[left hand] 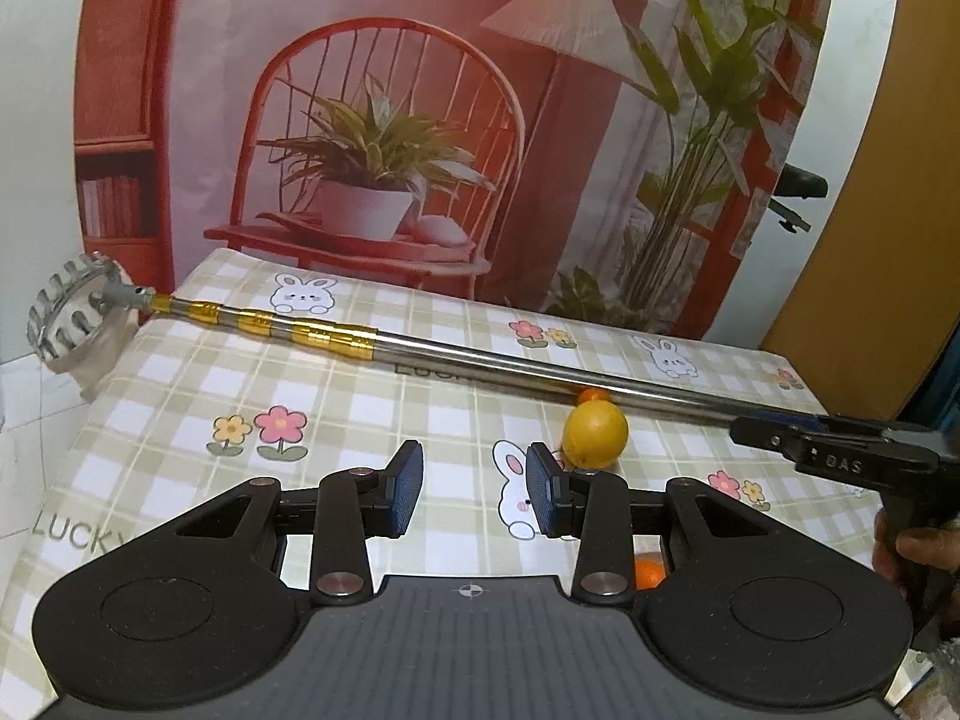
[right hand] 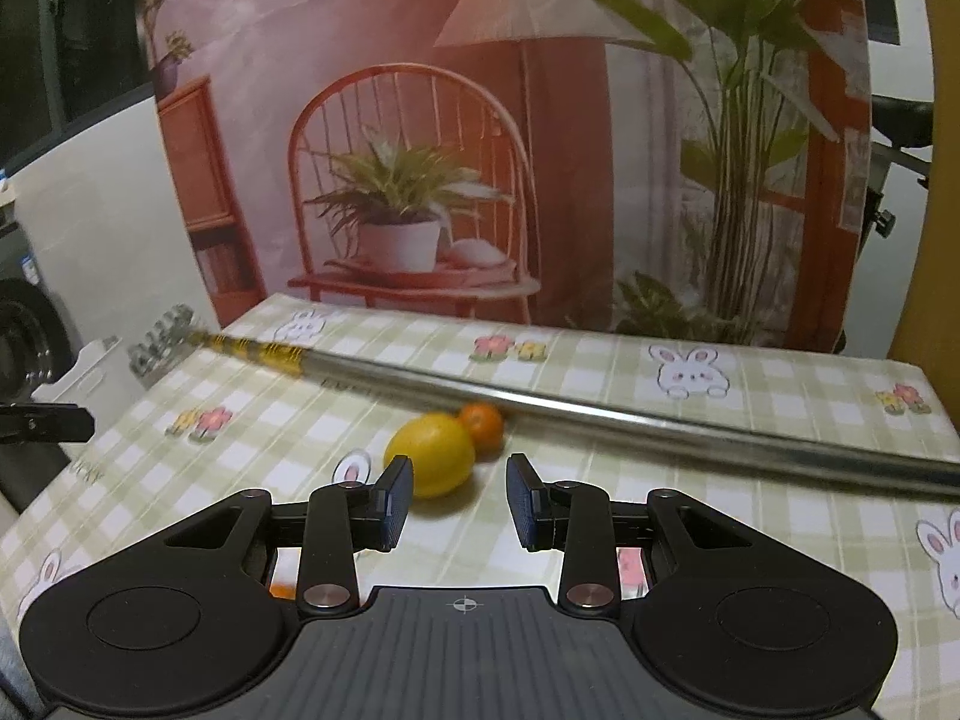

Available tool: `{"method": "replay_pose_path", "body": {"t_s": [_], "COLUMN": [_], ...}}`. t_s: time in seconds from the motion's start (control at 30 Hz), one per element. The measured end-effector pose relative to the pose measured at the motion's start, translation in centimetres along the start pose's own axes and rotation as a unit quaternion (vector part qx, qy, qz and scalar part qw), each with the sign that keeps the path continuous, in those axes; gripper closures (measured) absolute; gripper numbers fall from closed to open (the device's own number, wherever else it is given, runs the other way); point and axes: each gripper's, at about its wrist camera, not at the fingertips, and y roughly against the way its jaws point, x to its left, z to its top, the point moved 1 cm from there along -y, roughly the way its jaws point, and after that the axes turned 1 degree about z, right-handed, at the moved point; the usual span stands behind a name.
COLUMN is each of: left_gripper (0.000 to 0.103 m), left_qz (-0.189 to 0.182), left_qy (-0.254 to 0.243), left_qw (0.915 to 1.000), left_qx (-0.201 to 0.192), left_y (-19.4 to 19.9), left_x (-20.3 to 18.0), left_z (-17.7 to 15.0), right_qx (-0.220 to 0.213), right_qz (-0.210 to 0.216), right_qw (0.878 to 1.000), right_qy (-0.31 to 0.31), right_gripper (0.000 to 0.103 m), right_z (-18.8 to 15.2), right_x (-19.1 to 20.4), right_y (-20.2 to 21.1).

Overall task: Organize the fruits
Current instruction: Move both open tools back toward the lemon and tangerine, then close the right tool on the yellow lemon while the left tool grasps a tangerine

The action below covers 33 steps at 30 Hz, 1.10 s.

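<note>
Both tools, left [left hand: 474, 489] and right [right hand: 460, 501], gape empty above the counter [right hand: 750, 516]; one lemon [right hand: 429, 455], perhaps two oranges [right hand: 482, 425].

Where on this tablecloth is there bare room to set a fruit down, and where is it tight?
Free: the near-left cloth between the pole and the left tool, around the printed flowers. Also the far strip behind the pole, up to the backdrop. Crowded: right of centre, where the lemon and a small orange sit against the pole, with another orange near the tool.
</note>
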Motion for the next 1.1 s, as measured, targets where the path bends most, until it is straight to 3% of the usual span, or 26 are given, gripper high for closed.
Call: {"method": "replay_pose_path", "body": {"t_s": [0.13, 0.4, 0.8, 1.1], "left_gripper": [0.063, 0.064, 0.063, 0.061], "left_qz": [-0.007, -0.016, -0.028, -0.060], "left_qy": [-0.004, -0.004, 0.000, 0.018], "left_qw": [0.9999, 0.9997, 0.9992, 0.9962], "left_qx": [0.007, 0.015, 0.027, 0.061], "left_y": [-1.6, -4.6, -7.8, -10.9], "left_x": [0.0, 0.1, 0.2, -0.6], "left_z": [0.4, 1.3, 2.7, 3.2], "right_qx": [0.010, 0.044, 0.091, 0.113], "right_qz": [0.004, 0.016, 0.031, 0.049], "right_qw": [1.000, 0.999, 0.995, 0.992], "right_qy": [0.003, 0.004, -0.028, -0.038], "right_gripper": [0.069, 0.043, 0.040, 0.045], "right_z": [0.8, 1.1, 0.4, 0.0], "right_x": [0.0, 0.6, 1.1, 0.6], "right_y": [-2.5, -8.4, -14.7, -15.7]}}
